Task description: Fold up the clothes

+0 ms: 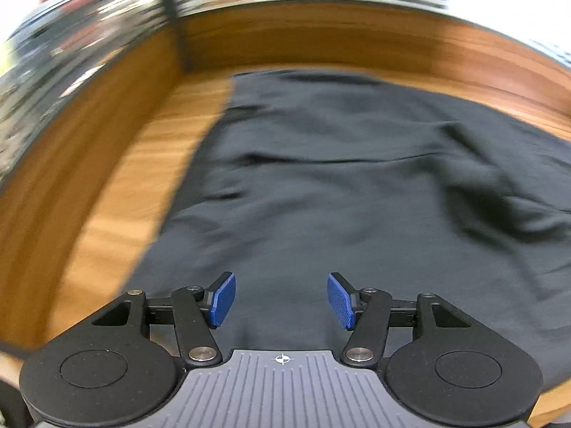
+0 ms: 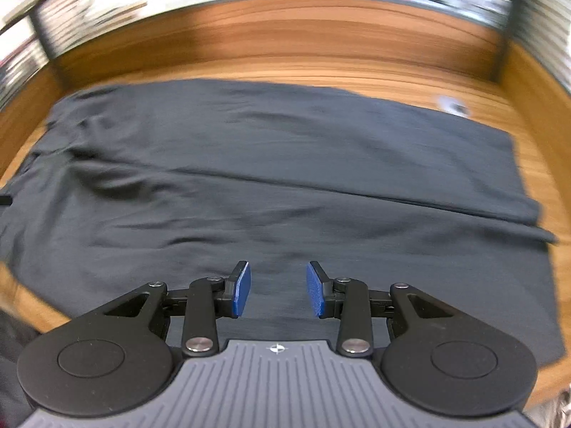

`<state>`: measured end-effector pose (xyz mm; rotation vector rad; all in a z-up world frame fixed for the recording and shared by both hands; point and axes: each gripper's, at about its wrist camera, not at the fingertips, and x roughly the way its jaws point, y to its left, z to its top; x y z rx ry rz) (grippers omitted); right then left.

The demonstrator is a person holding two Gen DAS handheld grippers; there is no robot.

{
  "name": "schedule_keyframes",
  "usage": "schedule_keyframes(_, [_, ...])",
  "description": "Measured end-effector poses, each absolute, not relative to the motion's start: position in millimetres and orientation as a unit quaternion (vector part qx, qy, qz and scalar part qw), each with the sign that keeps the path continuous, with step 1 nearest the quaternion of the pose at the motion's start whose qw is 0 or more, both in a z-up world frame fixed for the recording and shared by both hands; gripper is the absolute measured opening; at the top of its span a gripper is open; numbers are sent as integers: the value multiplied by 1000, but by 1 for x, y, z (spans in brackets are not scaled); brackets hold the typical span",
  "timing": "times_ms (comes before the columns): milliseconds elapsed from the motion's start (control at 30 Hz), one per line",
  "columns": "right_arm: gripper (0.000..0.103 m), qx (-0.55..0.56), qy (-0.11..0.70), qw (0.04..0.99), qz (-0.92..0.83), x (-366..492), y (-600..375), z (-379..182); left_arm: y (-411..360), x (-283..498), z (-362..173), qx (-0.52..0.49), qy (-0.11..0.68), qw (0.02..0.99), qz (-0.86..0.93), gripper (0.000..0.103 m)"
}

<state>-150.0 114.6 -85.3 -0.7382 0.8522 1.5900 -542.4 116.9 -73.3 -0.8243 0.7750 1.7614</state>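
Observation:
A dark grey garment (image 1: 339, 185) lies spread on a wooden table (image 1: 117, 214), with soft wrinkles and a long fold line across it. In the left wrist view my left gripper (image 1: 282, 297) hovers above its near part, blue pads (image 1: 225, 299) apart and nothing between them. In the right wrist view the same garment (image 2: 285, 178) covers most of the table (image 2: 285, 60). My right gripper (image 2: 278, 289) hangs over its near edge, jaws apart and empty. Both views are blurred by motion.
A raised wooden rim (image 1: 71, 135) runs round the table's far and side edges. A dark post (image 1: 175, 18) stands at a far corner. A small white and dark object (image 2: 453, 105) lies on the bare wood beyond the garment's far right corner.

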Motion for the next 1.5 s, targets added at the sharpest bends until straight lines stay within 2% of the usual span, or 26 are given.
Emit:
schedule_keyframes(167, [40,-338,344,520,705,-218,118,-93,92,-590,-78,-339,320,470,750,63])
schedule_keyframes(400, [40,-379,316,478,727,-278,107,-106,75,-623,-85,-329,343,479,738,64])
schedule_keyframes(667, [40,-416,282,417,757,-322,84,-115,59,-631,-84,-312,367,521,704,66])
schedule_keyframes(967, [40,-459,214,344,791,-374,77,-126,50,-605,-84,-193,443,628,610,68])
schedule_keyframes(1233, [40,-446,218,379,781,-356,71,-114,51,-571,-80,-151,449,682,557,68])
schedule_keyframes(1500, [40,-424,229,445,755,-270,54,-104,69,-503,-71,-137,434,719,526,68])
